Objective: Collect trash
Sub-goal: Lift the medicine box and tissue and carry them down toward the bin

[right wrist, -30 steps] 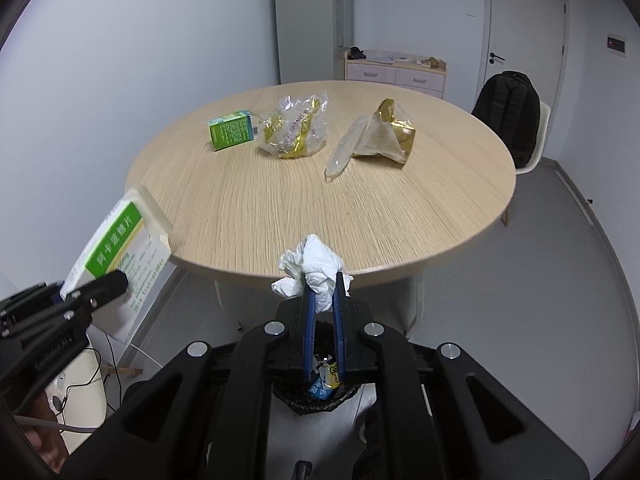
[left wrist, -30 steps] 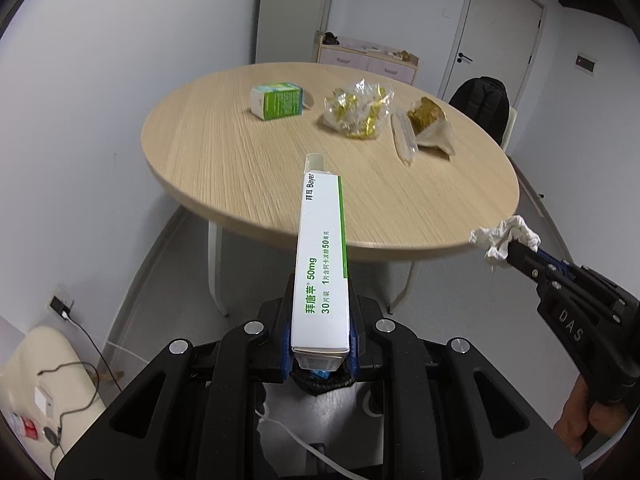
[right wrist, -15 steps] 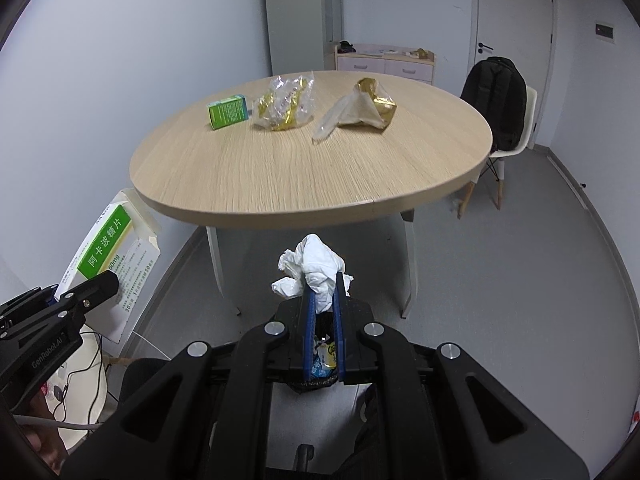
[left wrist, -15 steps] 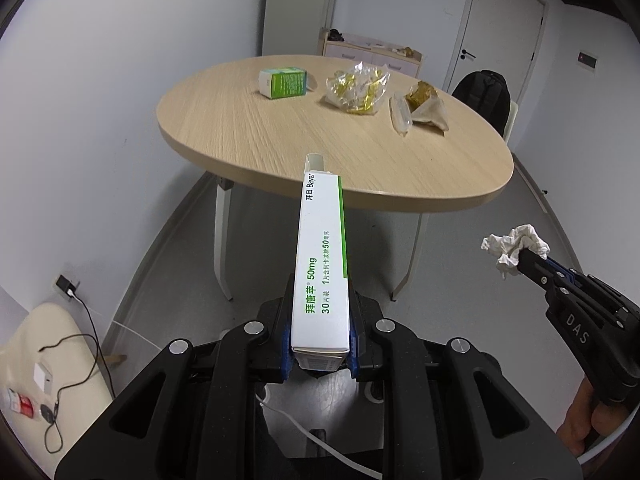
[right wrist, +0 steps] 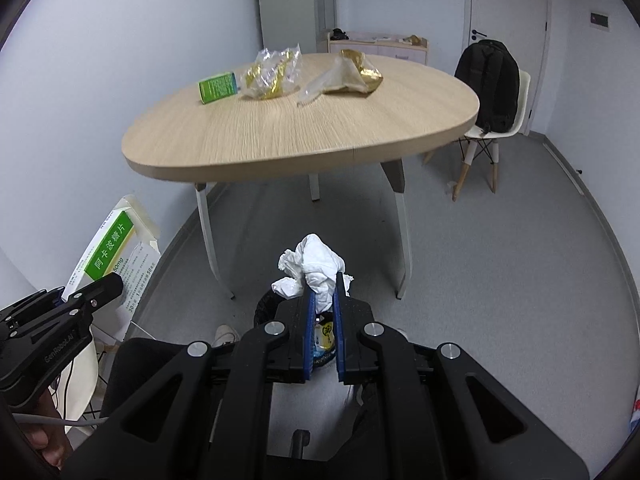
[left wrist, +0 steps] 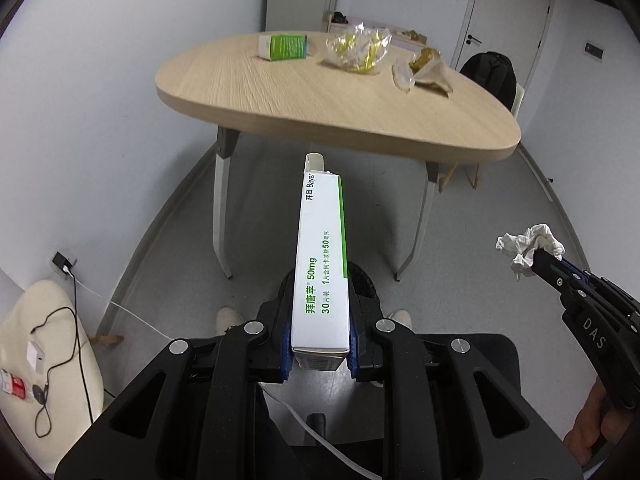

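Note:
My left gripper (left wrist: 320, 284) is shut on a long white and green medicine box (left wrist: 322, 256) that sticks out forward. A crumpled white tissue (right wrist: 316, 260) is pinched in my shut right gripper (right wrist: 323, 280). Both hang below the round wooden table's (left wrist: 320, 100) edge, over a black-lined trash bin (right wrist: 264, 308) on the floor with a can (right wrist: 325, 334) inside. On the table lie a small green box (left wrist: 286, 46), a clear and yellow wrapper (left wrist: 358, 50) and a gold wrapper (left wrist: 426, 66). The right gripper (left wrist: 548, 258) and its tissue (left wrist: 528, 246) show at the left wrist view's right edge.
A white chair (right wrist: 480, 136) with a black backpack (right wrist: 490, 88) stands right of the table. A cream seat with cables (left wrist: 48, 352) is by the left wall. White table legs (left wrist: 222, 216) stand ahead, and a person's shoes (left wrist: 228, 318) flank the bin.
Both grippers have sunk and drawn back from the table, each keeping its load. The tabletop now sits higher and farther off, and the bin shows under the fingers.

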A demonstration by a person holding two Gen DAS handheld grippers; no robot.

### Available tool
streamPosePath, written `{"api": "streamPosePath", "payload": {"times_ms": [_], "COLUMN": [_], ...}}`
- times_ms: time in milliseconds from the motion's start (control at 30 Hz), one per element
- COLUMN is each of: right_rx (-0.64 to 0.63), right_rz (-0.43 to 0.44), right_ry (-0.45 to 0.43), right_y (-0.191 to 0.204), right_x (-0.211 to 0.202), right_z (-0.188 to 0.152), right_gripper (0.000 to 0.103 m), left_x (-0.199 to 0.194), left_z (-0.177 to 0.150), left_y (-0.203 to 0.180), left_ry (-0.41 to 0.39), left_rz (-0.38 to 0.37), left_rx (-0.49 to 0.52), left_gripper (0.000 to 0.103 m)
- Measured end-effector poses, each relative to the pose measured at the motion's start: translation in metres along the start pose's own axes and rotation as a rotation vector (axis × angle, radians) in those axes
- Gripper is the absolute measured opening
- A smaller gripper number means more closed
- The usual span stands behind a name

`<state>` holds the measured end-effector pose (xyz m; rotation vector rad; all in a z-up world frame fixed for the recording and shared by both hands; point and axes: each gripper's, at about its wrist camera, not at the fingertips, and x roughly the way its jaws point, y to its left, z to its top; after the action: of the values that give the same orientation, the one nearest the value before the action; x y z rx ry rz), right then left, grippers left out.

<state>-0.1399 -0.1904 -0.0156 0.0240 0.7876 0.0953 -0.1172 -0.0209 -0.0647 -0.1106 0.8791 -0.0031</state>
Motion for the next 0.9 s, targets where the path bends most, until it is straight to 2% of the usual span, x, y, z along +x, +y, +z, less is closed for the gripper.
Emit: {"api": "streamPosePath", "payload": {"times_ms": [300,900], "right_rx": [0.004,0.022], "right_rz": [-0.009,-0.014], "right_ry": [0.047,0.183], "right_y": [-0.001,-0.003], "right_x": [0.032,0.13], "right_z": [-0.007,-0.009], "right_gripper": [0.007,0.007], "left_x": [0.039,0.128], "left_z": [-0.006,-0.007], "left_y": [0.007,0.009], "left_ry": [0.067,0.177], "left_rz": [-0.016,-0.022], "left_rx": [-0.018,-0.015], "left_gripper": [0.019,0.019]}}
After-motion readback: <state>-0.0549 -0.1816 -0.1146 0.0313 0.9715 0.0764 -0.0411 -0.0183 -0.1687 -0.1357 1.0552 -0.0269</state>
